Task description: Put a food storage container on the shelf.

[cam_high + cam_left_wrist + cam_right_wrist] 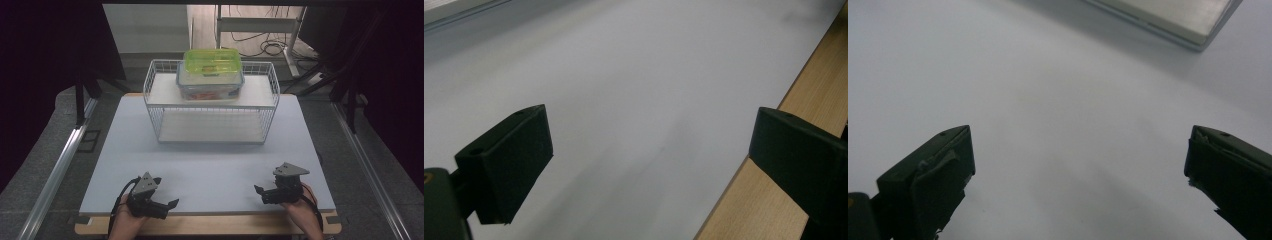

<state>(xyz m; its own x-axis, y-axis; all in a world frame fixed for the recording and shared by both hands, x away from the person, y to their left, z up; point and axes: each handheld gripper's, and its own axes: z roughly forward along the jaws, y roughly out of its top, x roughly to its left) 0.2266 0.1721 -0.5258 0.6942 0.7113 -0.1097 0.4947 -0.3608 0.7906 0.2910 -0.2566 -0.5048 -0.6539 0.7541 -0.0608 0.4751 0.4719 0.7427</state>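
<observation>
The green-lidded box [212, 61] is sitting on top of a larger clear container [210, 84], and both are resting on the upper shelf of the white wire rack [155, 100] near the far edge of the worktop [210, 160], roughly midway between its far corners. The left tongs [167, 204] and the right tongs [260, 192] are lying near the near edge, well apart from the stack, each with its jaws spread wide and gripping nothing. To do the reach well, I judge, both tongs should be travelling forward together and rising to shelf height (the rack's wire rim is standing above the shelf), then closing squarely on opposite short sides of the box so the lid isn't tipping.
</observation>
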